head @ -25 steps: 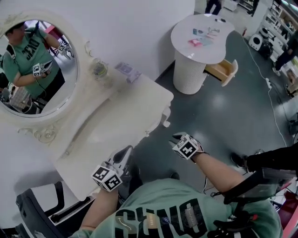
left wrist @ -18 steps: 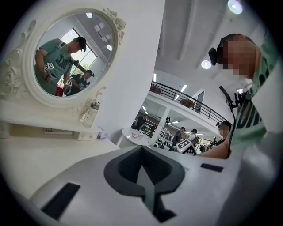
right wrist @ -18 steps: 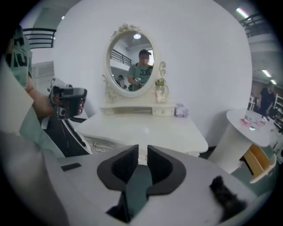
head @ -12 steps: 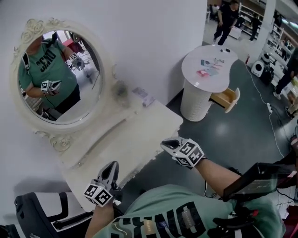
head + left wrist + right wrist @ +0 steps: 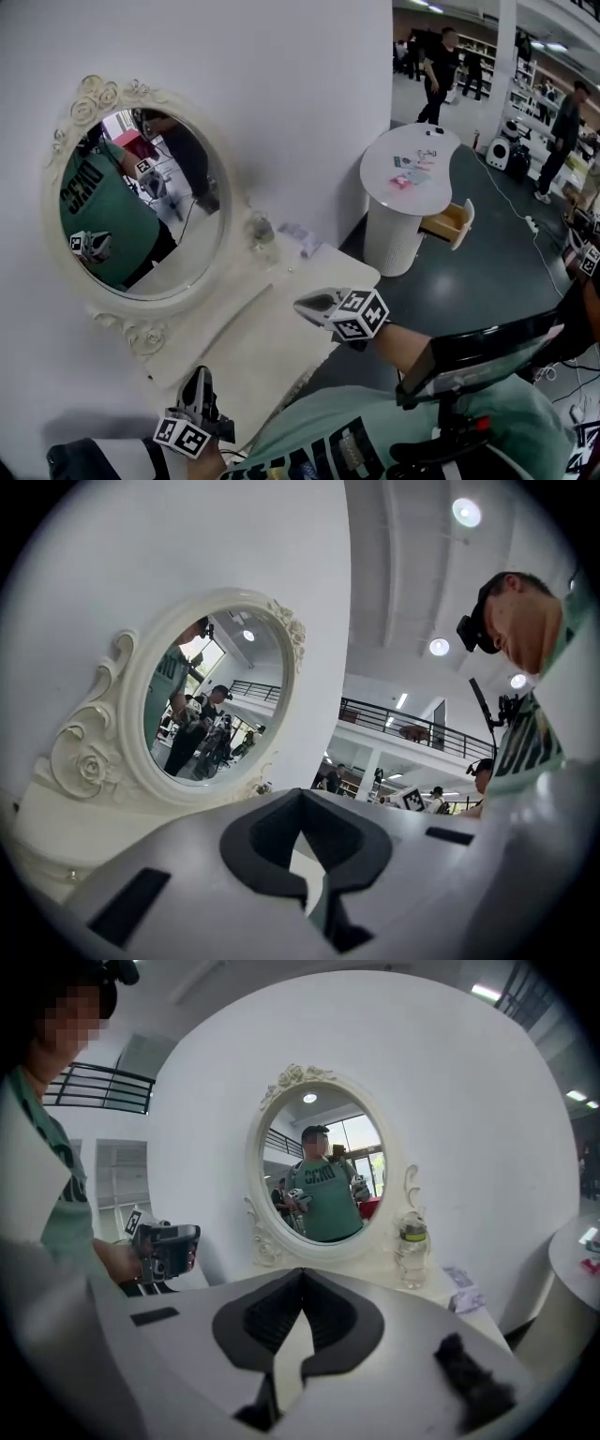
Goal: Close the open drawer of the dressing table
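The cream dressing table (image 5: 272, 328) stands against the white wall under its oval mirror (image 5: 141, 211). I see no drawer standing out from its front edge. My left gripper (image 5: 200, 377) is at the table's near left corner, shut and empty, pointing level at the mirror (image 5: 216, 700). My right gripper (image 5: 302, 302) hovers above the table's front right part. Its jaws have just been closing and are shut with nothing between them (image 5: 302, 1271). The left gripper (image 5: 164, 1246) also shows in the right gripper view.
A clear bottle (image 5: 260, 230) and a small packet (image 5: 300, 236) sit at the back of the tabletop. Farther right is a round white table (image 5: 408, 169) with an open wooden drawer (image 5: 450, 223). People (image 5: 436, 66) walk in the background.
Both grippers have risen from below the table's front edge. The right one now hangs over the tabletop; the left sits at the near corner. The head view has tilted up.
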`<state>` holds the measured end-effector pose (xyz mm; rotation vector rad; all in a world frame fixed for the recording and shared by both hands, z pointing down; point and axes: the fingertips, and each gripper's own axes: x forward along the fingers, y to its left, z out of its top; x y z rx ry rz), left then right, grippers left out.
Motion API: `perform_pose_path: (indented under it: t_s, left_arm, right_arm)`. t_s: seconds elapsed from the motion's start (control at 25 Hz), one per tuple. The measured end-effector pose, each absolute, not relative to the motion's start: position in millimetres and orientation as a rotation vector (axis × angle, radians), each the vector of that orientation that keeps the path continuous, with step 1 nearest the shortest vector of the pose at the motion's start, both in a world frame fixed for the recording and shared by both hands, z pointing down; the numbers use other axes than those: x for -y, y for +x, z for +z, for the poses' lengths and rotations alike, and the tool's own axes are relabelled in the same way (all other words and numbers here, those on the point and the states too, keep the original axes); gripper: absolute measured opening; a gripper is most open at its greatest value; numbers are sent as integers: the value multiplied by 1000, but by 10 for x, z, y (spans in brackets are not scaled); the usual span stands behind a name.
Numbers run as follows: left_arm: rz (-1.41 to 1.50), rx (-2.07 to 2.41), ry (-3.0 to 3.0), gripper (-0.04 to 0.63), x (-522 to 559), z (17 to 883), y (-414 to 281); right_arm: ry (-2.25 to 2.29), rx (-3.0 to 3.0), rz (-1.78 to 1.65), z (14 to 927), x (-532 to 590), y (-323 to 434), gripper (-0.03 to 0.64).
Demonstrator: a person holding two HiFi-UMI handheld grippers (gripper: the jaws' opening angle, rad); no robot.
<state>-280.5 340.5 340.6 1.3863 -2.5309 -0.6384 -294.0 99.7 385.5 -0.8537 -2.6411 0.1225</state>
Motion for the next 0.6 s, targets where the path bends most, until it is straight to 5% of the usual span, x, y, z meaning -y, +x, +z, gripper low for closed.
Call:
perform_pose_path:
  t_s: [0.6]
  left_arm:
    - [-708, 2821, 875, -3, -3413, 3492, -2647]
  right_arm:
    - [-1431, 2436, 56, 3684, -1184, -3491, 11]
